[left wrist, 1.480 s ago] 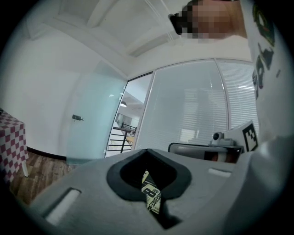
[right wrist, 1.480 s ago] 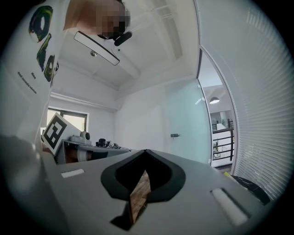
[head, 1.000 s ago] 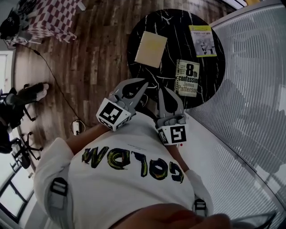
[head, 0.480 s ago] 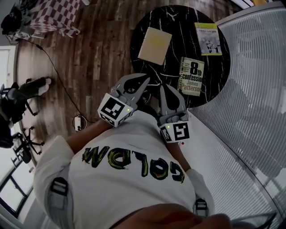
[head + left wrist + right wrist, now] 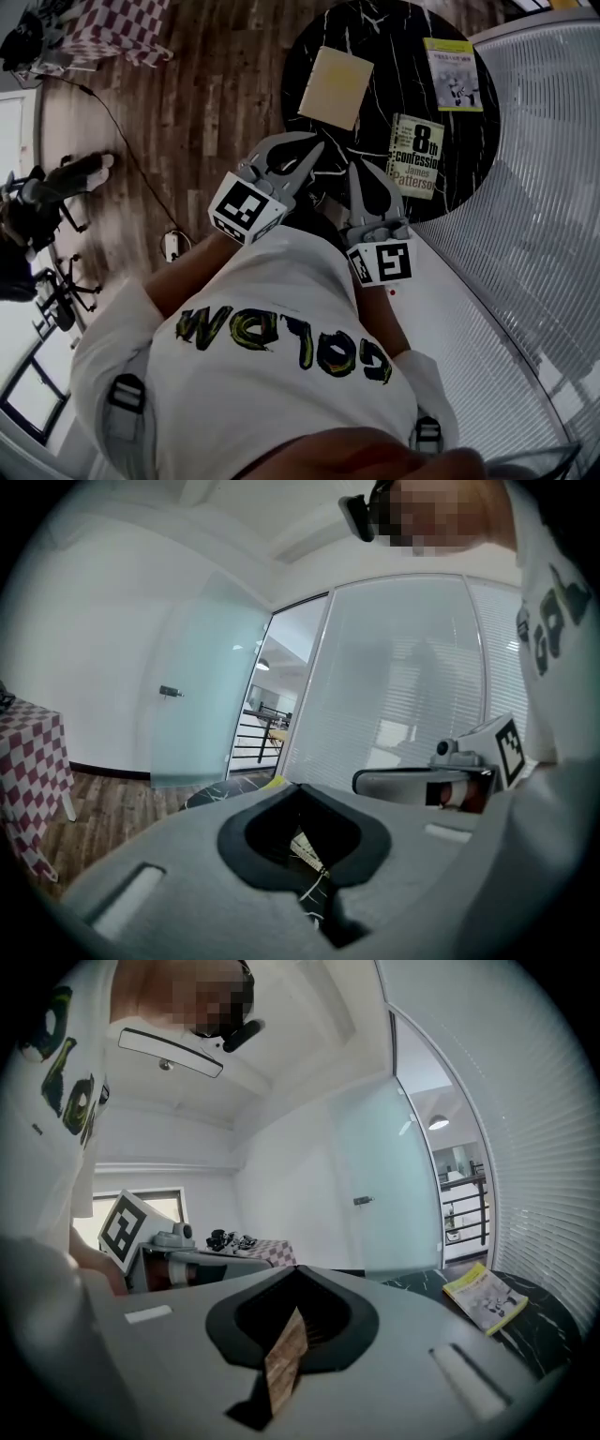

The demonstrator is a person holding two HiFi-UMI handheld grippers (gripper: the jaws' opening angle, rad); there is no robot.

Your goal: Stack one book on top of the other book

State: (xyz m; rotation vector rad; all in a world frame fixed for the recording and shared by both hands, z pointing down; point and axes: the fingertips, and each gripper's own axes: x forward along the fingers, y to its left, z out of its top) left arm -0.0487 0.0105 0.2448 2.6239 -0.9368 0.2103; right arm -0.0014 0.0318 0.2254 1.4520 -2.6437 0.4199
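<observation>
The white paperback with black lettering point(image 5: 416, 169) is lying flat on the round black marble table point(image 5: 394, 47), near the right gripper point(image 5: 360, 171) but apart from it; the plain cream book point(image 5: 336, 87) is lying beyond the left gripper point(image 5: 315, 150); both grippers are hovering empty, jaws pressed together; a wooden plank floor point(image 5: 206, 103) and a ribbed glass wall point(image 5: 544, 187) are flanking the table.

head view is looking steeply down; left tongs point(image 5: 312, 153) and right tongs point(image 5: 361, 173) views are skimming level, sharing the twelve-o'clock tabletop point(image 5: 389, 112).
</observation>
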